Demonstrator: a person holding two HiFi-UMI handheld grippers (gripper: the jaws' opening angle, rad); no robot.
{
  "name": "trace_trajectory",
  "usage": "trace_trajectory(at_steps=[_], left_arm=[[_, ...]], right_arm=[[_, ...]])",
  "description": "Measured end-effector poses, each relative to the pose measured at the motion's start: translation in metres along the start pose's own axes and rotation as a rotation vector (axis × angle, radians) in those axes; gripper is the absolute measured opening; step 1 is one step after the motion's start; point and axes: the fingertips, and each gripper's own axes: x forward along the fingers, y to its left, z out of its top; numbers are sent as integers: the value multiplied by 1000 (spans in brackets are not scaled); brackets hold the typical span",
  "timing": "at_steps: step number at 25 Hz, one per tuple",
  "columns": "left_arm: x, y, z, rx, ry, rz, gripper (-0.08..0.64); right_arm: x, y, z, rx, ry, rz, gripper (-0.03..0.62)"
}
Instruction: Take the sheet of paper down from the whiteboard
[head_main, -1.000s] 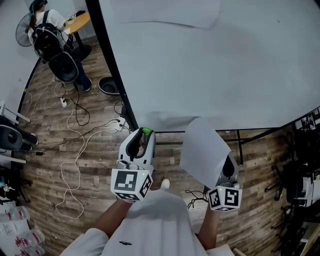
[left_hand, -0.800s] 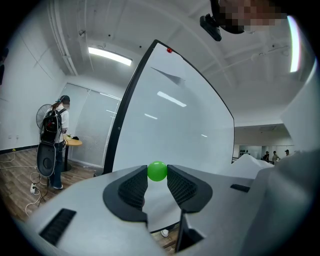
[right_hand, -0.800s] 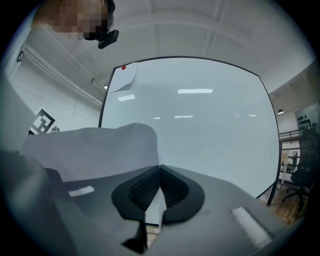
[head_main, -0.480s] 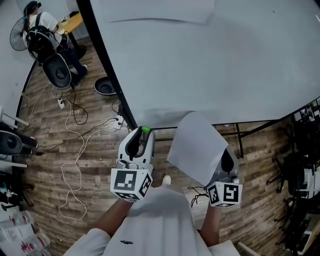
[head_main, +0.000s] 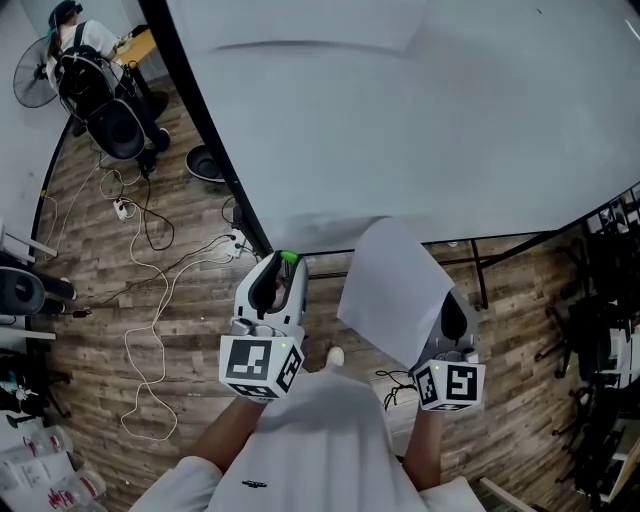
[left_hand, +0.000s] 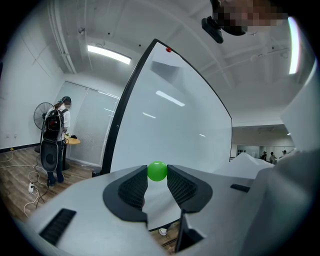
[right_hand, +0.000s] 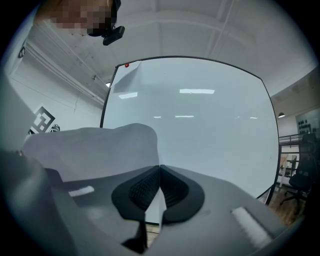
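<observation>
The right tongs (right_hand: 159, 169) are pinched flat on the sheet of paper (head_main: 395, 290), held before the whiteboard's (head_main: 420, 120) lower edge at 4 o'clock. From above, the sheet hides their tips. The left tongs (head_main: 285, 262), at 7 o'clock, clamp a small green ball (left_hand: 157, 171).

Item count: one whiteboard (head_main: 430, 120), bearing one red magnet (right_hand: 126, 65) at its top-left corner in the right gripper view; one sheet of paper (head_main: 395, 290); two grippers, namely the left gripper (head_main: 283, 268) and the right gripper (right_hand: 159, 172); one green ball (left_hand: 157, 171); one standing fan (head_main: 32, 72) and one bystander (head_main: 85, 45), both at the upper left of the head view (distant figures at the right of the left gripper view are too small to count).
</observation>
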Motion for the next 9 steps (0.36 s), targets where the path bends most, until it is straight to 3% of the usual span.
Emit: trace_trajectory(at_steps=[9], left_arm=[[1,-5,-1,5,3,-6,126]], right_arm=[[2,1,1,-9,-1,10,11]])
